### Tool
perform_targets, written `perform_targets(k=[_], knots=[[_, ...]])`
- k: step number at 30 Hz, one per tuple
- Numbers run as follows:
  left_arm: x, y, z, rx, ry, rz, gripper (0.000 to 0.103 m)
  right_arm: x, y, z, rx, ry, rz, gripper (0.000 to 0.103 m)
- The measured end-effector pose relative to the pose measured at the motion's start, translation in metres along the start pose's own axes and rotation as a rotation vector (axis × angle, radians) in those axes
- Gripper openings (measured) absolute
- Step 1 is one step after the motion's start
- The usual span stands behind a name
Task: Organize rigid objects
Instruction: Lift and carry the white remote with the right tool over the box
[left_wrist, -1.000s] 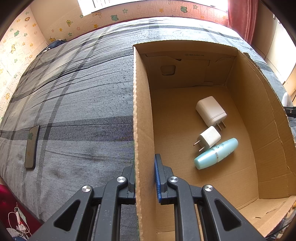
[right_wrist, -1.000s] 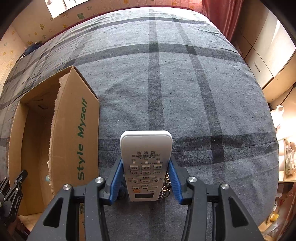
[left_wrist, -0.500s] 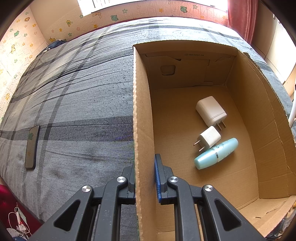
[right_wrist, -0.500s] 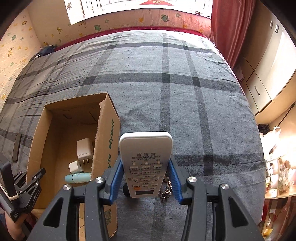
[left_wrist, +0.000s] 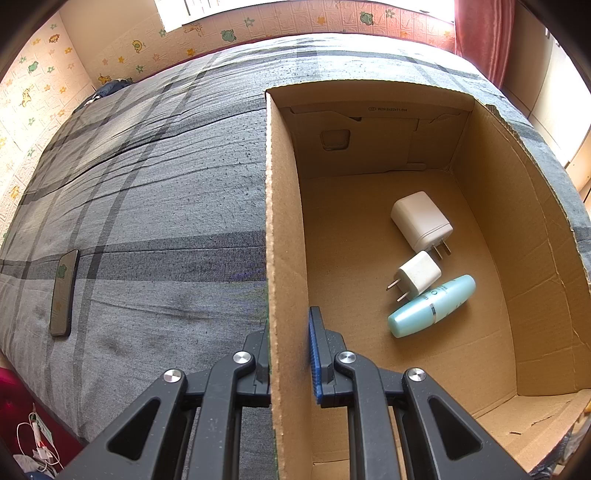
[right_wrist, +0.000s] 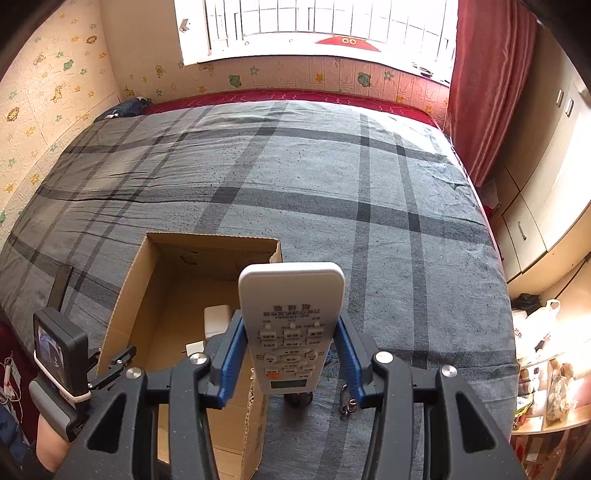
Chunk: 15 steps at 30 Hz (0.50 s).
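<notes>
An open cardboard box (left_wrist: 284, 229) (right_wrist: 122, 302) sits on the grey plaid bed. My left gripper (left_wrist: 290, 354) is shut on the box's left wall, one finger outside and one inside. Inside lie a large white charger (left_wrist: 421, 219), a small white plug (left_wrist: 419, 275) and a teal tube (left_wrist: 432, 306). My right gripper (right_wrist: 290, 356) is shut on a white remote control (right_wrist: 291, 325), held in the air above the bed, over the box's right wall. The large white charger (right_wrist: 216, 319) shows past it in the right wrist view.
A dark phone (left_wrist: 62, 293) lies on the bed left of the box. A keyring (right_wrist: 345, 400) and a dark round object (right_wrist: 299, 400) lie on the bed below the remote. Cabinets (right_wrist: 546, 206) and a red curtain (right_wrist: 487, 85) stand at the right. A window is behind the bed.
The right gripper has risen with the remote and swung toward the box, so more of the room and the box's inside show. The left gripper has kept still on the box wall.
</notes>
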<state>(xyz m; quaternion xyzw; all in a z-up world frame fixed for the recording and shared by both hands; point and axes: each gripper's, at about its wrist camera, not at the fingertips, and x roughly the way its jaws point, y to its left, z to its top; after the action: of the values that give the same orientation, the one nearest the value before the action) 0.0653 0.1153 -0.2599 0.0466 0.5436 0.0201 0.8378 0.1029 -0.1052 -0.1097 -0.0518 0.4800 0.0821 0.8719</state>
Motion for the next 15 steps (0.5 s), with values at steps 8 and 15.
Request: perform_targets(k=[8,15], knots=[[0.000,-0.001,0.000,0.000,0.000,0.000,0.015,-0.005,0.034,0.006,-0.066,-0.008,0.050,0.049],[0.000,-0.001,0.000,-0.001,0.000,-0.001,0.015,0.010,0.061,0.004,-0.115,0.026,0.077,0.049]])
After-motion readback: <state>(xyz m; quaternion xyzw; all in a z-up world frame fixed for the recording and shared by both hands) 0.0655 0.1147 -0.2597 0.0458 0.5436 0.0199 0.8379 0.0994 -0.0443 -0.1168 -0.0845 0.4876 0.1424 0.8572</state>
